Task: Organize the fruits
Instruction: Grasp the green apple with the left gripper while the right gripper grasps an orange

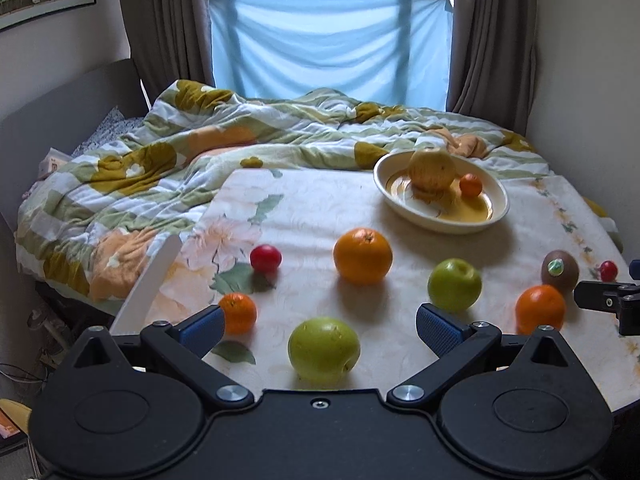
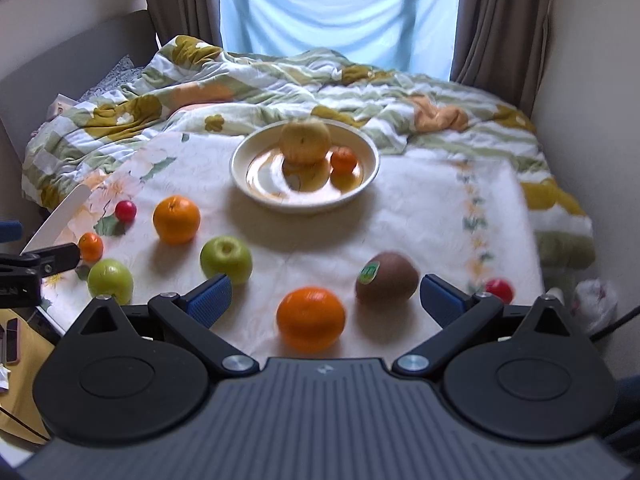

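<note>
Evidently the sorting was partway through: a cream bowl (image 2: 256, 184) at the far side of the table (image 2: 420, 220) already held a yellowish apple (image 2: 305, 142) and a small tangerine (image 2: 343, 159), while the rest of the fruit lay loose on the flowered cloth. Both tongs were spread wide and held nothing. The left tongs (image 1: 320, 326) hovered low over a green apple (image 1: 323, 349), which sat between the blue pads without touching either; a small tangerine (image 1: 238, 312) lay just beside the left pad. The right tongs (image 2: 325, 296) framed an orange (image 2: 310, 318) and a kiwi (image 2: 387, 278) with a green sticker, neither gripped. Farther out sat another orange (image 1: 362, 255), a second green apple (image 1: 454, 285) and two small red fruits (image 1: 265, 257) (image 2: 499, 289). The next move, I judged, called for lowering around one round fruit, closing gently so it would not roll away, then carrying it to the bowl.
</note>
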{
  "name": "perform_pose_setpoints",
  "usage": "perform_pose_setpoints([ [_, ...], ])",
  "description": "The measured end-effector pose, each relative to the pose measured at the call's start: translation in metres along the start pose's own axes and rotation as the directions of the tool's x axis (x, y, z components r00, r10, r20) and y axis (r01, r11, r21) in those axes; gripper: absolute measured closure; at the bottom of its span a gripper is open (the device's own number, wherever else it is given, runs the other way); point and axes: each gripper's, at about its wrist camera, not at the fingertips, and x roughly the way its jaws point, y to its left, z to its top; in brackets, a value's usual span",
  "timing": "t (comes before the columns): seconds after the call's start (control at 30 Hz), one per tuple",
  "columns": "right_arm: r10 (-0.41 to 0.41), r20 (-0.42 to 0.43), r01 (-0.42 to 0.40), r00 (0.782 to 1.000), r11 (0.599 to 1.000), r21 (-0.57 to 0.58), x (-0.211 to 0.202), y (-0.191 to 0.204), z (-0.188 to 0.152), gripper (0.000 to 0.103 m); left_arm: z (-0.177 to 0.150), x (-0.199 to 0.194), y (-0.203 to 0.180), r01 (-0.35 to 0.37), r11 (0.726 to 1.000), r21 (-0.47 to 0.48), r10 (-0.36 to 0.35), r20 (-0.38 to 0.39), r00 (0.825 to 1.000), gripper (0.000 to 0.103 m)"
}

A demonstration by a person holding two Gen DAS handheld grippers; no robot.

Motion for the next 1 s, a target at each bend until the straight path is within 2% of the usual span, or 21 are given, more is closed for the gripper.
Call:
perform_pose_setpoints([
  [0.13, -0.022, -0.016, 0.022, 1.0, 1.0, 0.018, 0.017, 0.004, -0.016, 0.0, -0.011, 0.022, 0.005, 0.015, 1.0, -0.015, -0.016, -0.039, 0.999, 0.003],
  [0.27, -0.054, -0.052, 0.056, 0.997, 0.998, 0.042, 0.034, 0.005, -0.029, 0.0, -0.016, 0.039, 0.009, 0.025, 0.999, -0.031, -0.026, -0.058, 0.998, 0.012],
  [0.4, -0.066, -0.075, 0.07, 0.995, 0.996, 0.062, 0.047, 0.002, -0.034, 0.0, -0.017, 0.054, 0.009, 0.026, 0.999, -0.033, -0.029, -0.094, 0.995, 0.017],
  [0.63, -0.075, -0.096, 0.082, 0.993, 0.994, 0.072, 0.062, 0.004, -0.035, 0.0, -0.021, 0.067, 0.01, 0.06, 0.997, -0.052, -0.067, -0.138, 0.988, 0.041],
  [0.9, -0.077, -0.117, 0.084, 0.99, 0.995, 0.057, 0.077, 0.006, -0.032, 0.0, -0.021, 0.065, 0.008, 0.06, 0.996, -0.059, -0.068, -0.142, 0.988, 0.041],
  [1.0, -0.069, -0.13, 0.077, 0.989, 0.995, 0.056, 0.082, 0.005, -0.03, 0.006, -0.021, 0.064, 0.008, 0.055, 0.996, -0.064, -0.064, -0.144, 0.987, 0.041],
])
